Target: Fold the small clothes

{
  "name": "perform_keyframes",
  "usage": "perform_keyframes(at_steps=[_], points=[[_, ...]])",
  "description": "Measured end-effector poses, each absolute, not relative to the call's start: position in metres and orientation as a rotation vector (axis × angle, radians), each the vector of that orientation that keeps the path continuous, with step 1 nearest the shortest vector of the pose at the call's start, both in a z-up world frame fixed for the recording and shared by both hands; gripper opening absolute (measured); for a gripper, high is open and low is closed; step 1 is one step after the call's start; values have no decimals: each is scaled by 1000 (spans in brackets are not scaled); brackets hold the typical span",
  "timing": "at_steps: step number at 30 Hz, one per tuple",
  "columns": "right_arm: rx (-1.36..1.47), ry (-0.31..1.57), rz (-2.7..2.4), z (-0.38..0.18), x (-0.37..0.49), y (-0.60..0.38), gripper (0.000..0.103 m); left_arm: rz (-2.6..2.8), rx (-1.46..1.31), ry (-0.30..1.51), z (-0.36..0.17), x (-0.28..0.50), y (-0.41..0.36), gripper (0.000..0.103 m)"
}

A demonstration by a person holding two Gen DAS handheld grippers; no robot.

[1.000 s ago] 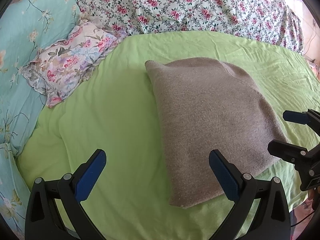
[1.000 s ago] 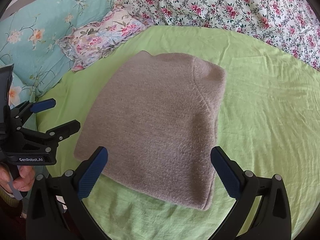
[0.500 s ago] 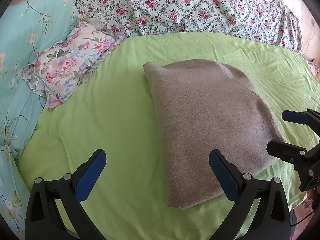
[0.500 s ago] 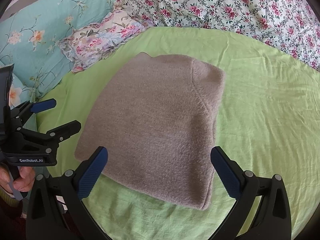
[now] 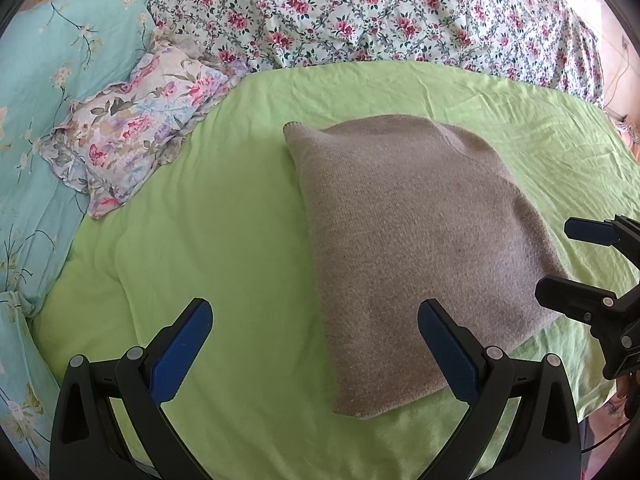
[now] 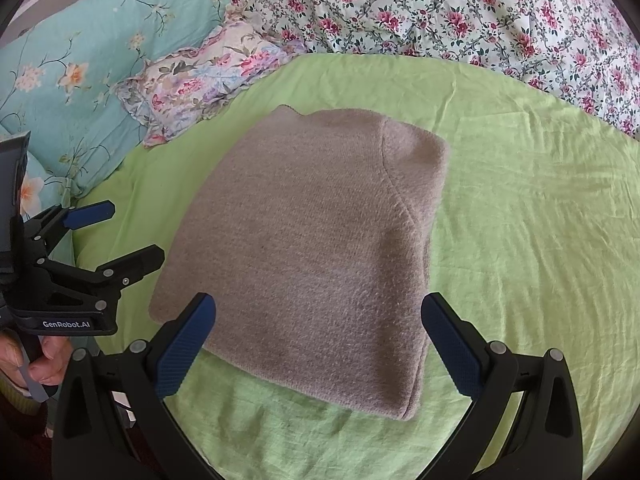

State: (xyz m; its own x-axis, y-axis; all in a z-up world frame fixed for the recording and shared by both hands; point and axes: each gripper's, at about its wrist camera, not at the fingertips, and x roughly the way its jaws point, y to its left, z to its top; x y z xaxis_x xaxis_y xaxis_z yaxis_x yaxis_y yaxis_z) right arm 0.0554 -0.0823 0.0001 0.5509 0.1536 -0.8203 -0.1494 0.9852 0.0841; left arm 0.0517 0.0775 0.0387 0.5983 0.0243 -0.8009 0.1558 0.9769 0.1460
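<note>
A folded grey-brown knitted garment (image 5: 408,248) lies flat on the light green sheet (image 5: 208,240) of a bed, about in the middle of it, with its narrower end pointing to the far side. In the right wrist view the garment (image 6: 312,248) shows a curved seam near its far right corner, and its near edge lies between the two blue pads of the right gripper (image 6: 318,340). This gripper has its jaws spread wide and holds nothing; it hovers just above the near edge of the garment. The left gripper (image 5: 316,344) also has its jaws wide apart and empty; its right pad is over the near left part of the garment, and its left pad is over the bare green sheet. In the right wrist view the left gripper (image 6: 116,236) is at the left edge, beside the left side of the garment, and a hand (image 6: 40,360) holds its handle. On the far left of the bed lies a small flowered pillow (image 5: 132,136) against a turquoise quilt (image 5: 60,64). Along the far side is a white cover with pink roses (image 5: 360,12).
</note>
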Motion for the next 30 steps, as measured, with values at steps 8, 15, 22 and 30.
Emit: perform_keyframes(at_steps=[8, 15, 22, 30], points=[[5, 970, 180, 0, 56, -81, 102, -81, 211, 927, 38, 53, 80, 103], [6, 970, 179, -1, 56, -81, 102, -82, 211, 925, 39, 53, 81, 103], [10, 968, 173, 0, 57, -78, 102, -84, 211, 922, 40, 54, 80, 103], [21, 959, 171, 3, 59, -83, 102, -91, 212, 916, 42, 58, 79, 103]])
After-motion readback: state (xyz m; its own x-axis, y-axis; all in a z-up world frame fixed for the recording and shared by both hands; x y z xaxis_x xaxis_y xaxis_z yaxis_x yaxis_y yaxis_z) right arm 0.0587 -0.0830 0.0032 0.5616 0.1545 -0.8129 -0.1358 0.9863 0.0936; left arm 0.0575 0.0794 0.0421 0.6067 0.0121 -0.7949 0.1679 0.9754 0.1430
